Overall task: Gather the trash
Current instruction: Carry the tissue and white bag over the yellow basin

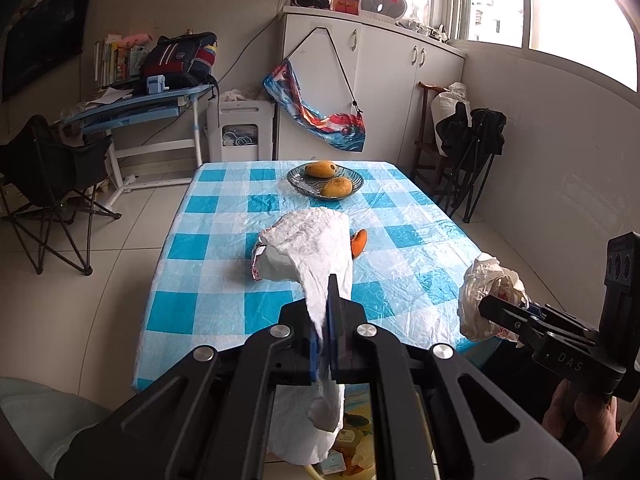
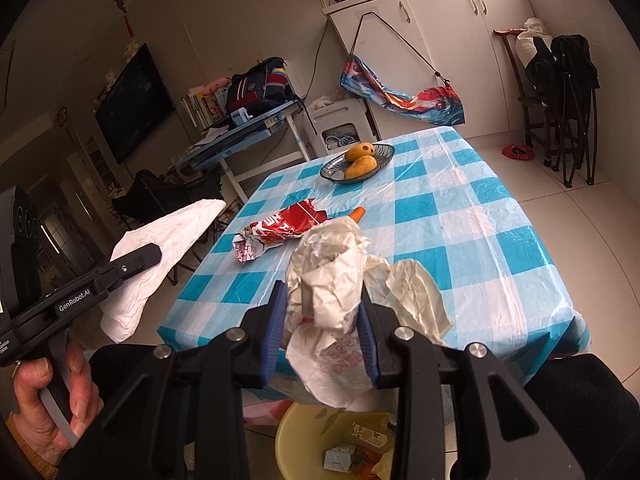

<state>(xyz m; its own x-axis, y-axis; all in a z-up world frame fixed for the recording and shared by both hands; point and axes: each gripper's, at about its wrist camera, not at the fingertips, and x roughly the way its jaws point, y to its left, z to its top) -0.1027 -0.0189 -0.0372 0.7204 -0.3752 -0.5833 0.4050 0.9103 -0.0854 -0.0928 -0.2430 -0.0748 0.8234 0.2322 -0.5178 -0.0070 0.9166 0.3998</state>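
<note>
Two grippers we hold, left gripper fingers pinching white tissue lengthwise, right gripper fingers clamping crumpled wrapper, red packet half hidden on worktop, yellow bin cut off below.

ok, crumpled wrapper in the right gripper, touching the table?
Apart. The right wrist view shows the crumpled wrapper clamped in the right gripper, hanging past the table edge above the yellow bin.
</note>
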